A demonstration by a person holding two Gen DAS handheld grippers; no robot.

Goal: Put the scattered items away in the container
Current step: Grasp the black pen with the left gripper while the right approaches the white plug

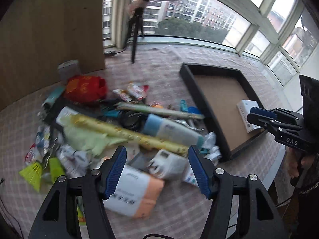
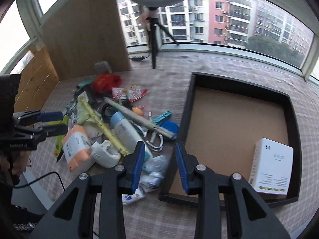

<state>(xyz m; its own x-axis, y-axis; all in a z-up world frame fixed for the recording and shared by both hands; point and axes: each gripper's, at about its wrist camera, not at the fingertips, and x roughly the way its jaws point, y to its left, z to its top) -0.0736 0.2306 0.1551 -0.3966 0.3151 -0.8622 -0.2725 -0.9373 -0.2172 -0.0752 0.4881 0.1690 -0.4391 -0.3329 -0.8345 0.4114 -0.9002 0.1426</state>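
pink-and-white checked cloth [image 2: 159, 219] is spread over the table, backed by wide windows [image 2: 239, 20]. scattered items [image 1: 123, 131] are piled left of the black container [image 2: 295, 139], which holds a white box [image 2: 273, 167]. left gripper [image 1: 157, 169] and right gripper [image 2: 160, 165] are seen parted, nothing held.
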